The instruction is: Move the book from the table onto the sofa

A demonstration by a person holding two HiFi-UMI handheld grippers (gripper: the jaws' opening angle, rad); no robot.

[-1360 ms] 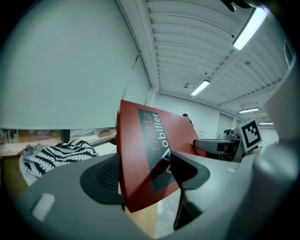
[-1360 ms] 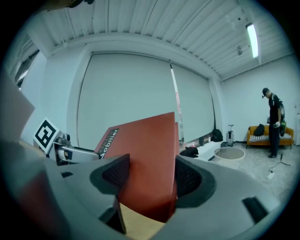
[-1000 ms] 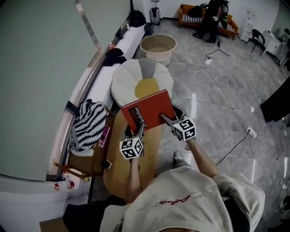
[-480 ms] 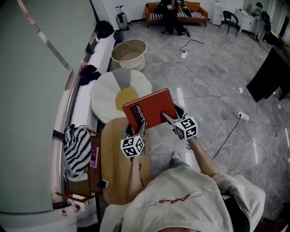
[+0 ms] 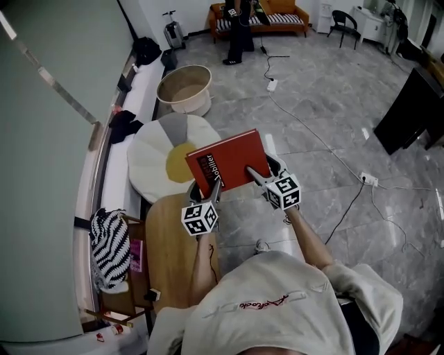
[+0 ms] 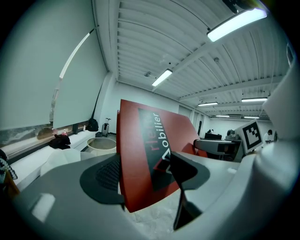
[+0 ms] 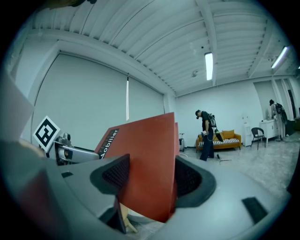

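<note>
Two grippers share one load.

Left gripper (image 6: 146,174): jaws clamped on the near-left corner of the red hardcover book (image 5: 230,161), one pad on the printed cover and one on the underside. Right gripper (image 7: 146,180): jaws closed on the near-right edge, with cover and page block between the pads.

Position: the book is in the air, cover up, just ahead of both grippers, its far edge seemingly raised. The oval wooden table (image 5: 170,249) lies below and behind the left gripper and does not touch the book. A flower-shaped white floor cushion (image 5: 156,149) sits below, ahead and to the left. The orange sofa (image 5: 277,14) is far ahead across the grey marble floor (image 5: 333,90). A person (image 5: 239,31) stands in front of it.

Judgement: the step in hand is the carry. The lift is done and placement has not begun.

Notes for doing it well:
- Both grips bite near the edge only. Equal clamp force and fixed spacing between the grippers are needed, or the book may pivot out of one pair of pads.
- Hold the cover near level so the pages on the unsupported far side do not fan open.
- Pass to the right of the cushion. A cable (image 5: 316,135) crosses the floor ahead and is a likely trip hazard.
- Choose a free seat section beside the person. Land the far edge first, then open both pairs of jaws together.
</note>
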